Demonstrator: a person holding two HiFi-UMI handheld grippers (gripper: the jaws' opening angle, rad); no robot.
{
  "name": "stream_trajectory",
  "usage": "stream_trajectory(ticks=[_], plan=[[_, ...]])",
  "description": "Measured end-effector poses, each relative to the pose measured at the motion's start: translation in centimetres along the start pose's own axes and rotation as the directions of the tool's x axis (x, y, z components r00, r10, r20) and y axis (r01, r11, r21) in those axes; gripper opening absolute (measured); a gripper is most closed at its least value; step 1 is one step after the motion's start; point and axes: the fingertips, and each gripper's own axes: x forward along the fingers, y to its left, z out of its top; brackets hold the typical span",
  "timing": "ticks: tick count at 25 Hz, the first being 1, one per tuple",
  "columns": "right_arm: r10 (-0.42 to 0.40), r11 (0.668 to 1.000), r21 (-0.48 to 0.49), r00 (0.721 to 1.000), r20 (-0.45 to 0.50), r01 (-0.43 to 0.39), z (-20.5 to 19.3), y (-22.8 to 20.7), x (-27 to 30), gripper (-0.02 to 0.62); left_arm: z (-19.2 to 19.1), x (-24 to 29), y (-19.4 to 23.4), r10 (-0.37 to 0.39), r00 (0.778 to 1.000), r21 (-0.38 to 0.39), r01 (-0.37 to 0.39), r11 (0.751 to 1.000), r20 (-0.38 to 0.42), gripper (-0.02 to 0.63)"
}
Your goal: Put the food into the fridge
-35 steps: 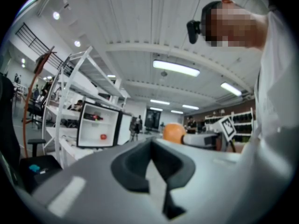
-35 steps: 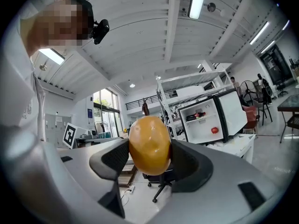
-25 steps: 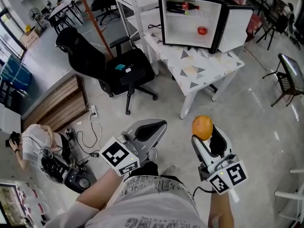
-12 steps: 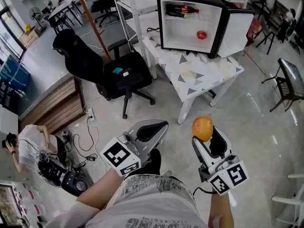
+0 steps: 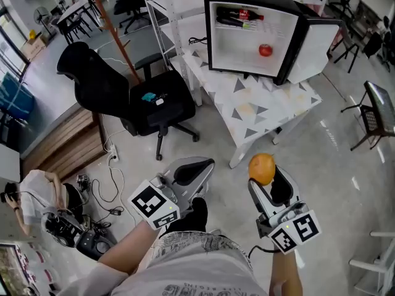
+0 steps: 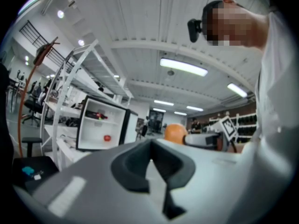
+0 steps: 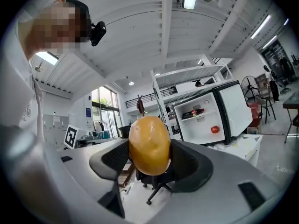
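My right gripper (image 5: 264, 172) is shut on an orange (image 5: 261, 168), held well above the floor; in the right gripper view the orange (image 7: 149, 145) fills the gap between the dark pads. My left gripper (image 5: 200, 165) is shut with nothing in it, its jaws meeting in the left gripper view (image 6: 150, 158). Ahead stands a small black fridge (image 5: 250, 26) on a white patterned table (image 5: 265, 103), its door (image 5: 315, 42) swung open to the right. Inside are a red fruit (image 5: 265, 50) on the floor of the fridge and a dark bottle (image 5: 237, 15) on the upper shelf.
A black office chair (image 5: 133, 91) stands left of the table, a blue item on its seat. Cables and a seated person (image 5: 37, 193) are at the lower left. A white shelf frame (image 5: 162, 17) rises behind the table. A black chair (image 5: 379, 113) is at the right.
The view has drawn nearer to the fridge and table; the chair and floor items slid down and left in frame. Both grippers keep their poses, the orange still held.
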Motion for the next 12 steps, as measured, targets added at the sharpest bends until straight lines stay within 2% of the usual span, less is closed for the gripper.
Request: stream_trajectory(ticks=[12], plan=[[-0.031,0.999,0.027,0.999,-0.036,0.032,0.5,-5.8,10.2,0.267,0.5,4.6,11.0,-0.005,1.000,-0.040,0.003,0.999,-0.029,0.005]])
